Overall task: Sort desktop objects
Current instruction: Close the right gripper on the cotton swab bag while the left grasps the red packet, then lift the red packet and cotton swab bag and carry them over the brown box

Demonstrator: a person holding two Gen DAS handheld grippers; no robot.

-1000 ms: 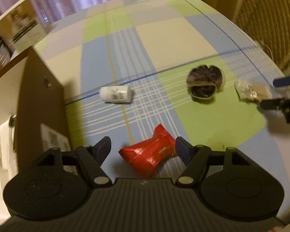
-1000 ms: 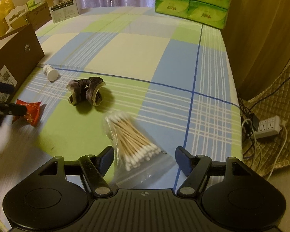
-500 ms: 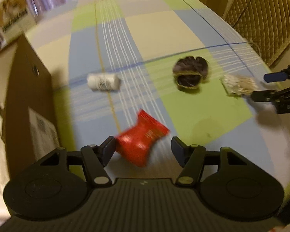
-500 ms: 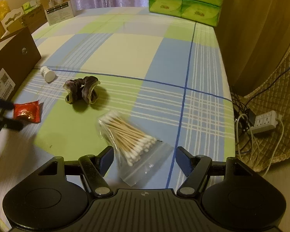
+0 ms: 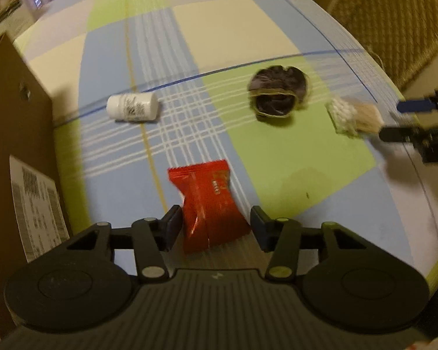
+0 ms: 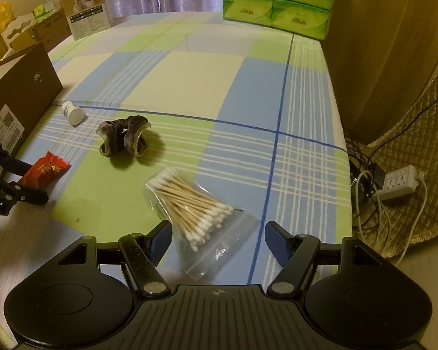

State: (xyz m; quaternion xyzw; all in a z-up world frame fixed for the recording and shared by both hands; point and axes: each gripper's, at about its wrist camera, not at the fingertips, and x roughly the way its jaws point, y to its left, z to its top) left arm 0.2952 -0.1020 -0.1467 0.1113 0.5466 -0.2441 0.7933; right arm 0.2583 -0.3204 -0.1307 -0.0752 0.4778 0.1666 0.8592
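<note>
My left tool [image 5: 214, 226] is open around the red packet [image 5: 210, 204], which lies near the worktop's front edge. The packet looks light, soft and crinkly, so I think I should pinch its fat middle. My right tool [image 6: 218, 243] is open over the swab bag [image 6: 198, 207]. The bag looks slippery; I would grab across the sticks.
</note>
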